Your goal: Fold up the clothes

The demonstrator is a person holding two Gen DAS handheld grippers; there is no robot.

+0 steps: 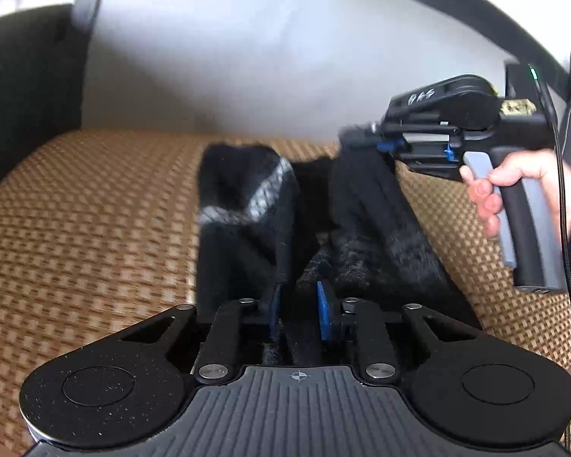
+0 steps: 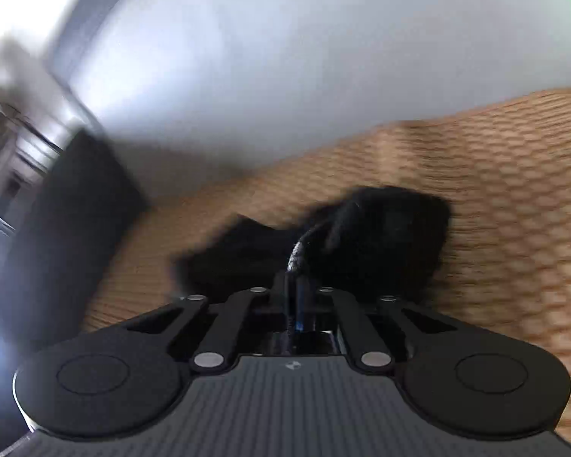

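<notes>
A black fuzzy garment (image 1: 255, 205) with a grey band lies on a woven tan mat (image 1: 87, 205). My left gripper (image 1: 299, 304) sits low at its near end, blue pads a little apart with black fabric between them. My right gripper (image 1: 377, 144) shows in the left wrist view at the right, held by a hand, shut on the garment's far right edge and lifting it. In the blurred right wrist view my right gripper (image 2: 297, 297) is shut on a thin fold of the black garment (image 2: 380, 236).
A white wall (image 1: 266, 57) rises behind the mat. A dark cushion or armrest (image 1: 23, 87) stands at the left. A black cable (image 1: 563, 205) hangs by the hand. The mat also shows in the right wrist view (image 2: 495, 198).
</notes>
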